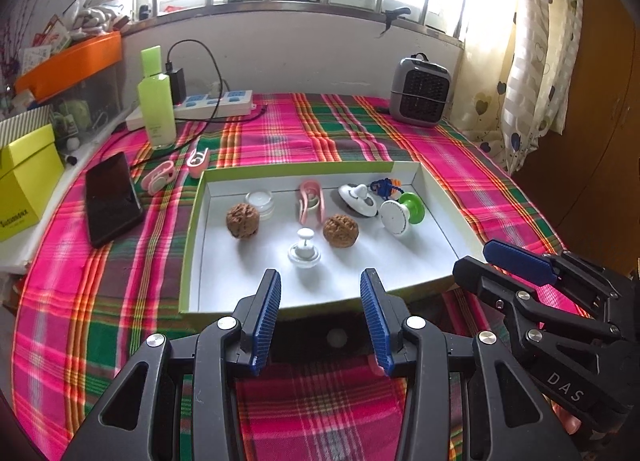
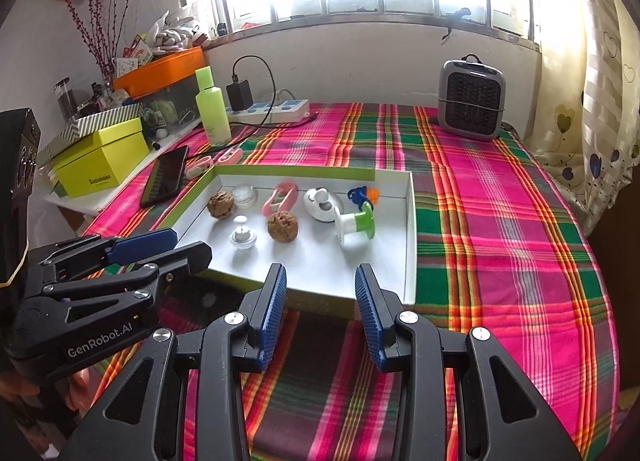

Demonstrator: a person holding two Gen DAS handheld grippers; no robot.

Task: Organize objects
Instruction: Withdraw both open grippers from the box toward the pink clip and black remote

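a: how are the two grippers posed?

b: both tilt downward over the near edge of the table [image 1: 460, 141] with the plaid cloth. the left gripper [image 1: 320, 281] hangs just over the near rim of the shallow tray [image 1: 192, 245], blue pads spread apart with nothing between them. the right gripper [image 2: 321, 275] sits beside it, also at the tray's near rim, nearer its right corner, pads spread and empty.

a: do they see each other?

b: yes. in the left wrist view the right gripper comes in from the lower right, one blue finger pointing toward the tray's near right corner. in the right wrist view the left one comes in from the lower left, reaching over the tray's near left corner. a bit of a hand [image 2: 24, 385] shows under it.

a: and the objects?

b: all inside the tray. one walnut [image 1: 242, 220] lies toward the left wall, a clear small jar [image 1: 261, 203] just behind it. a second walnut [image 1: 340, 230] sits mid-tray, a pink clip [image 1: 310, 201] behind it. a small white knobbed piece [image 1: 305, 250] stands nearest the near rim. toward the far right corner are a white disc-shaped gadget [image 1: 358, 200], a white and green spool [image 1: 402, 213] tipped on its side, and a blue and orange bit [image 1: 386, 186].

a: anything outside the tray?

b: two more pink clips [image 1: 160, 177] just off its far left corner, beside a black phone [image 1: 110, 197].
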